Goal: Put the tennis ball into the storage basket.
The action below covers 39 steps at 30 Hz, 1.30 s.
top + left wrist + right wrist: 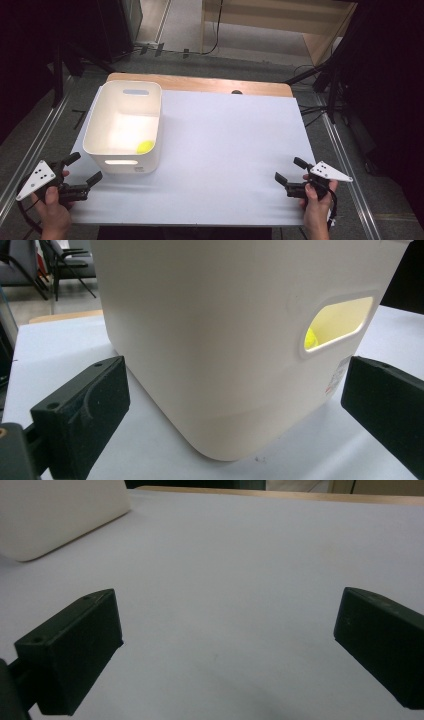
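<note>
- On the tabletop (225, 150), covered by a white sheet with a wooden strip showing along its far edge, a white plastic bin (125, 125) stands at the left, well apart from the bare right half.
- The bin is open-topped, with rounded corners and a slot handle in each end wall; it stands upright.
- Inside it, near the front right corner, lies a small yellow ball (145, 146), or so it seems; through the handle slot in the left gripper view it is a mere yellow glow (312, 339).
- The left claw (82, 172) is spread wide and holds nothing, just beside the bin's near corner.
- The right claw (291, 170) is likewise wide open and empty, over bare sheet.
</note>
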Each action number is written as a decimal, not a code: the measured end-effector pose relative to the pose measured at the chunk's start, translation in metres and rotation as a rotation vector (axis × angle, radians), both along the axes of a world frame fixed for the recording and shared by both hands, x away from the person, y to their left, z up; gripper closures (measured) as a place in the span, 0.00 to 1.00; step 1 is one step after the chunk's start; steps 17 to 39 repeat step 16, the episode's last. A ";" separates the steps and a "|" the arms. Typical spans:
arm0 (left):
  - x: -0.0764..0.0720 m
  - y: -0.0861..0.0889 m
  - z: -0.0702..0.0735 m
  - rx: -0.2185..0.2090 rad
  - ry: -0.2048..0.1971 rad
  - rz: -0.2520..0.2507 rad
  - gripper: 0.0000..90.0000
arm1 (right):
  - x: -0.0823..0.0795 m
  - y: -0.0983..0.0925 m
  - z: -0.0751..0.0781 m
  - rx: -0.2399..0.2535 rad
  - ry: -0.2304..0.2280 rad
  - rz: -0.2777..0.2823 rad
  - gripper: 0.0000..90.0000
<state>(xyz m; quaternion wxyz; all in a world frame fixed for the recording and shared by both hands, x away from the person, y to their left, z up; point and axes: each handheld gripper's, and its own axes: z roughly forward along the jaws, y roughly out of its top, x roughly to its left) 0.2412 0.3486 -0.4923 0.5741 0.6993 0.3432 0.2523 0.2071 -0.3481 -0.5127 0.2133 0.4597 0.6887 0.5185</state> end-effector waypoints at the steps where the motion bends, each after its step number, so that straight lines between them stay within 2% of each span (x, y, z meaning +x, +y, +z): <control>1: 0.000 0.000 0.000 0.001 0.000 0.000 0.00 | -0.002 -0.003 -0.002 0.004 0.000 -0.010 0.00; 4: 0.000 0.000 0.000 0.003 0.000 0.000 0.00 | -0.008 -0.012 -0.002 0.019 -0.008 -0.035 0.00; 6: 0.000 0.000 0.000 0.005 0.000 0.000 0.00 | -0.010 -0.017 -0.002 0.007 -0.026 -0.052 0.00; 10: 0.000 0.000 0.000 0.005 0.000 0.001 0.00 | -0.013 -0.026 -0.005 0.071 -0.035 -0.071 0.00; 12: 0.000 0.000 0.000 0.005 0.000 0.001 0.00 | -0.013 -0.027 -0.006 0.079 -0.040 -0.076 0.00; 16: 0.000 0.000 0.000 0.007 0.000 -0.001 0.00 | -0.011 -0.024 -0.007 0.064 -0.042 -0.074 0.00; 39: 0.000 0.000 0.000 0.007 0.000 -0.001 0.00 | -0.011 -0.024 -0.007 0.064 -0.042 -0.074 0.00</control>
